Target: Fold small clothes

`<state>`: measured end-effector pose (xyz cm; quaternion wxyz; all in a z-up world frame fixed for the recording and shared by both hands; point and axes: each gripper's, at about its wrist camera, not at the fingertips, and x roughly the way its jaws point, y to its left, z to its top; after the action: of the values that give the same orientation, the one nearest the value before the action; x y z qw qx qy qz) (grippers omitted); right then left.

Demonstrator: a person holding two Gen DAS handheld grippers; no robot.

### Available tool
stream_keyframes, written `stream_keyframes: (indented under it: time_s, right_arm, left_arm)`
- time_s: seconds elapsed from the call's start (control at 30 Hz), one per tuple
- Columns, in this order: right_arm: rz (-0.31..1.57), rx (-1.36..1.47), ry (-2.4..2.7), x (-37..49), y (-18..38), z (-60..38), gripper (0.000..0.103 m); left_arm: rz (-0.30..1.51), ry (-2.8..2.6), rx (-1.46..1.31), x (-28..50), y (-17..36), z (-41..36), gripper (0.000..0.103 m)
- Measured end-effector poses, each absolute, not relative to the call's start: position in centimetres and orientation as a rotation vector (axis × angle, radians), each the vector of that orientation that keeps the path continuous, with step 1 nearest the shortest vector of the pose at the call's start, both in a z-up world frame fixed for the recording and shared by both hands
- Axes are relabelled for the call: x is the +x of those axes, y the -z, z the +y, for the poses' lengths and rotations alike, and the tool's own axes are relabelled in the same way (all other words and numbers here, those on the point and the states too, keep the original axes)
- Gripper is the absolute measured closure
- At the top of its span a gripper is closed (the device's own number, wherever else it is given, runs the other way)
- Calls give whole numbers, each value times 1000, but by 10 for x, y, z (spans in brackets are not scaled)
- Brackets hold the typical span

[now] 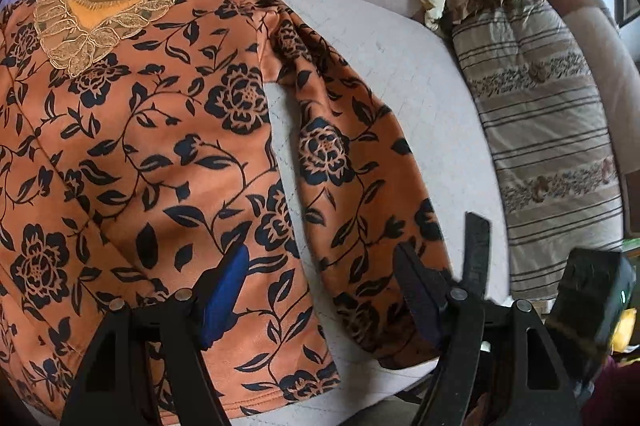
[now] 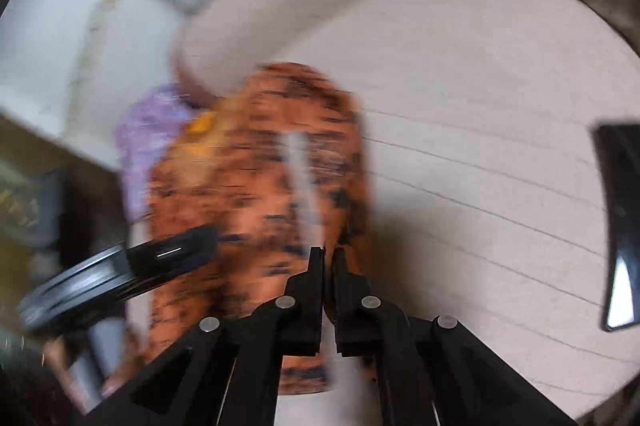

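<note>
Left wrist view, orange floral top (image 1: 132,154) flat on pale sofa (image 1: 420,98), left gripper (image 1: 320,290) open, right gripper (image 2: 328,258) closed.

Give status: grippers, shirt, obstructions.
Left hand-held gripper open over the hem. Right hand-held gripper shut at the sleeve; grip unclear, blurred. Orange floral shirt flat, unfolded. Nothing in the way.

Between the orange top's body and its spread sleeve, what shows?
Bare pale quilted bedcover, a narrow wedge between the orange floral top and its sleeve, in the left wrist view.
</note>
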<state>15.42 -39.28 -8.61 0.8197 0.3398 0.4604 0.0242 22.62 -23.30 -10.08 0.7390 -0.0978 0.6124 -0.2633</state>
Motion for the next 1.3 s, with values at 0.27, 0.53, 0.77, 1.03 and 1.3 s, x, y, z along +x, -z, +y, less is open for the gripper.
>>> stream_keyframes:
  time_s: [0.27,0.53,0.77,1.03,1.3]
  right_arm:
    - [991,610,-280,174,70,-320,98]
    - [1058,526,-371,190,89,-282,98]
    - [1108,657,-428,194,109,-300,95]
    - [1117,825,-219,200,137,-344,38]
    - [1155,893,-55,211,166,-365,38]
  left_arm:
    - [1400,614,-285,244,105,-212,28]
    - [1497,634,-343,247,148,-183,88]
    - [1490,700,-482,266,155,-128,100]
    - [1449,572,-423,253,160,-96,44]
    - [1512,617,-218,178,174,-131,36]
